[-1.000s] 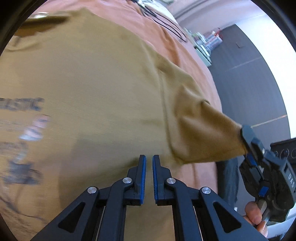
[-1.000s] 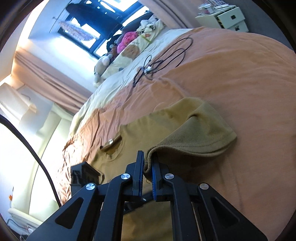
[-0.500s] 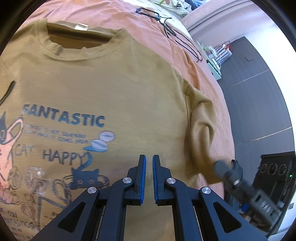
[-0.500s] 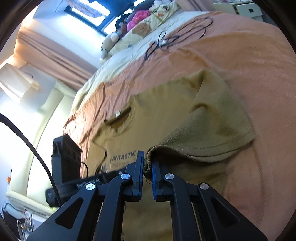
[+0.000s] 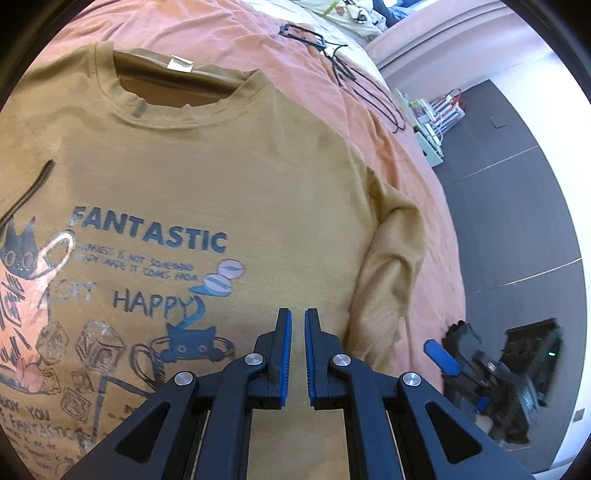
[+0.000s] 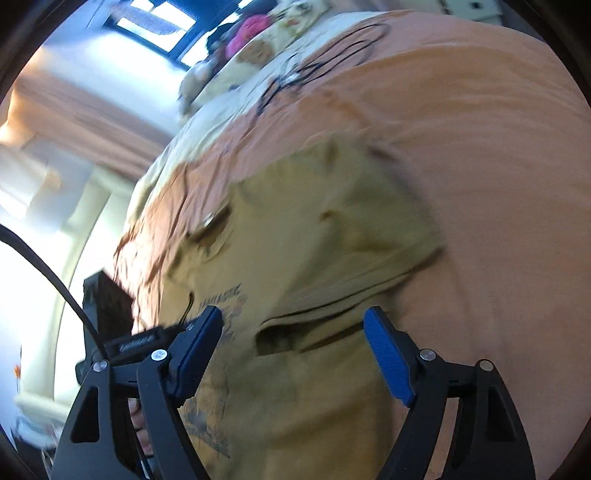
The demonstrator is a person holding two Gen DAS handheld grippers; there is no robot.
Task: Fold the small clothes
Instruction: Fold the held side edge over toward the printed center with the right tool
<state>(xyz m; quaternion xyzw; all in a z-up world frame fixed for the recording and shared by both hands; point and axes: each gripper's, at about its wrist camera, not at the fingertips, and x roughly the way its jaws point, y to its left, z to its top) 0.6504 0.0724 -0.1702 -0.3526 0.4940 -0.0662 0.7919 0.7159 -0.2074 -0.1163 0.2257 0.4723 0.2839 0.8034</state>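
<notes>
The mustard T-shirt (image 5: 229, 177) lay face up on the bed (image 5: 258, 48), spread over the orange-pink bedspread, collar toward the far end, with its white neck label showing inside the neckline. Across the chest ran the blue print "FANTASTIC", "HAPPY" below it, cartoon cats around the lettering. The left gripper (image 5: 297, 332) hovered low over the lower front of the shirt, its 2 blue-padded fingers (image 5: 285, 354) drawn close together with only a thin slit between them and no cloth in that slit. Off to the right in the left wrist view, the sleeve (image 5: 391, 273) lay folded inward against the shirt's side, rumpled and creased. Beyond it the right gripper (image 5: 465, 354) showed, blurred, at the bed's edge. From the right wrist view, the right gripper (image 6: 295, 332) had its jaws opening, the blue fingers (image 6: 388, 362) spread wide. The sleeve's cuff (image 6: 317, 325) lay between and just ahead of them, its hem gaping, touched by neither pad. That view was smeared by motion, so fine detail on the print could not be read. A black cable (image 5: 354, 85) lay tangled farther up the bedspread, well apart from the shirt, and soft toys (image 6: 255, 33) sat at the head of the bed near the window (image 6: 155, 22)
</notes>
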